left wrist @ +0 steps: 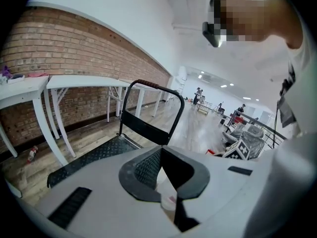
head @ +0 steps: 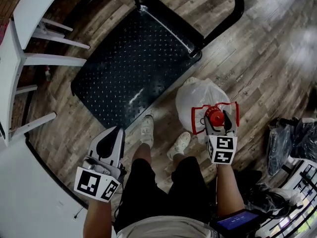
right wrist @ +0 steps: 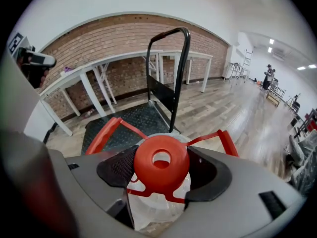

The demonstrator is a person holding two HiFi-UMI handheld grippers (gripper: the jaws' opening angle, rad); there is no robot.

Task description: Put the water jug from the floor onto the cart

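Water jug (head: 198,100) is at the floor (head: 257,48) just off the cart's (head: 124,68) handle-end corner, beside the person's shoes. The right gripper (head: 216,120) has its fingers pinching the jug's red cap (right wrist: 161,163). The left gripper (head: 111,139) has its fingers pressed together, empty.

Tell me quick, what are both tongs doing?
Left tongs: closed, empty.
Right tongs: closed on the jug's red cap.

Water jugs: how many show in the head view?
1: the water jug, just right of the cart, its red cap clamped in the right tool. Clutter at right could hide others.
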